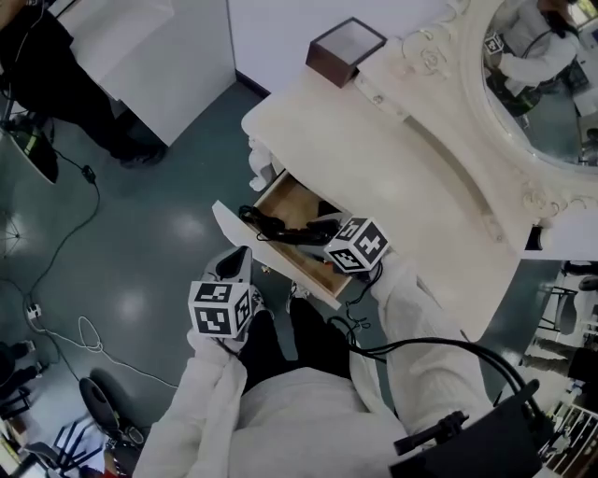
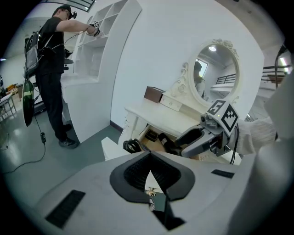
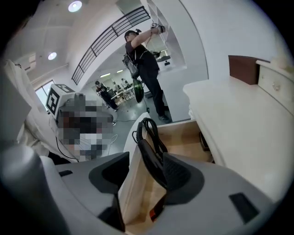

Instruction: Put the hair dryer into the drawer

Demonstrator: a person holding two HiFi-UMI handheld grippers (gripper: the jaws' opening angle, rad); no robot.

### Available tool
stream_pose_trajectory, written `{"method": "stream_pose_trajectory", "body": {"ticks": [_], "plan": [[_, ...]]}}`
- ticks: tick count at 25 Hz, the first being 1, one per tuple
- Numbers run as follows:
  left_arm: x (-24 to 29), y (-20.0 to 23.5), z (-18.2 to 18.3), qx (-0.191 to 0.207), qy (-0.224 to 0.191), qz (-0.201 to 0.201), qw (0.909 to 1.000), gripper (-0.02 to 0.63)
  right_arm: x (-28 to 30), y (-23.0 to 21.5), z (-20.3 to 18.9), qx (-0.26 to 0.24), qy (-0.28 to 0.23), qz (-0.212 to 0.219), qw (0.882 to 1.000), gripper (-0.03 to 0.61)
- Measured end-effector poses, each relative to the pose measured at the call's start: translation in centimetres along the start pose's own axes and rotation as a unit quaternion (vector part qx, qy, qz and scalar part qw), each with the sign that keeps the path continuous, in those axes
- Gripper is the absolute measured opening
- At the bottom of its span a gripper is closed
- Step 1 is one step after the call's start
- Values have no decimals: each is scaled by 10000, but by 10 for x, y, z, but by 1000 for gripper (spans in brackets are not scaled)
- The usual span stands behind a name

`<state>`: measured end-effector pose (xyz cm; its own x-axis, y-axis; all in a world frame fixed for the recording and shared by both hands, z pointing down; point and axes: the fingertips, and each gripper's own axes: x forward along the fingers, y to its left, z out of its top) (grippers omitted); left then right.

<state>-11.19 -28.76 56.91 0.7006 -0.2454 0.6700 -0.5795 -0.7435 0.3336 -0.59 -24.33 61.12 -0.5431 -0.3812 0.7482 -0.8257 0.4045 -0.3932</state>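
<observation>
- Cream carved dressing table (image 1: 374, 159), head view: its wooden drawer (image 1: 291, 207) stands pulled open; black corded hair dryer (image 1: 290, 231) lies along the drawer's front edge.
- Left gripper view: left gripper (image 2: 149, 157) jaws together, nothing between.
- Right gripper view: right gripper (image 3: 138, 160) jaws spread wide, dryer between them beside one pad, unclamped.

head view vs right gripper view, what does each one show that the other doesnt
Only the head view: the oval mirror in its carved frame, seen from above.

Only the right gripper view: the right gripper with its jaws apart and the dryer's handle between them, beside one pad; also ceiling lights and a railing.

Both: the black hair dryer lying across the front of the open drawer, and the brown box on the dressing table.
</observation>
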Motion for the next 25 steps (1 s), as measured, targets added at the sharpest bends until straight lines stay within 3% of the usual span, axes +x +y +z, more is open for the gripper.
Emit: {"method": "stream_pose_trajectory", "body": {"ticks": [3,7,8,14,19,25], "plan": [[3,-6,-1,39,39,-48,10000,8,20,-4,-1,-372,301,-16,9989,279],[2,-5,-8,18,100,-11,9999,8,44,-12,-19,-905,1130,57,9895,278],[2,-4,-10,1,119,3,9999,8,48,-13,-21,-970,1216,64,9878,253],[4,4,-22,-169,190,53,9997,8,59,-15,-19,-761,1341,5,9880,239],[6,1,-21,-192,140,-3,9997,8,47,-13,-30,96,1676,-84,9858,230],[12,-2,-17,-82,167,-96,9998,8,37,-30,-41,1181,1585,-353,9796,230]]}}
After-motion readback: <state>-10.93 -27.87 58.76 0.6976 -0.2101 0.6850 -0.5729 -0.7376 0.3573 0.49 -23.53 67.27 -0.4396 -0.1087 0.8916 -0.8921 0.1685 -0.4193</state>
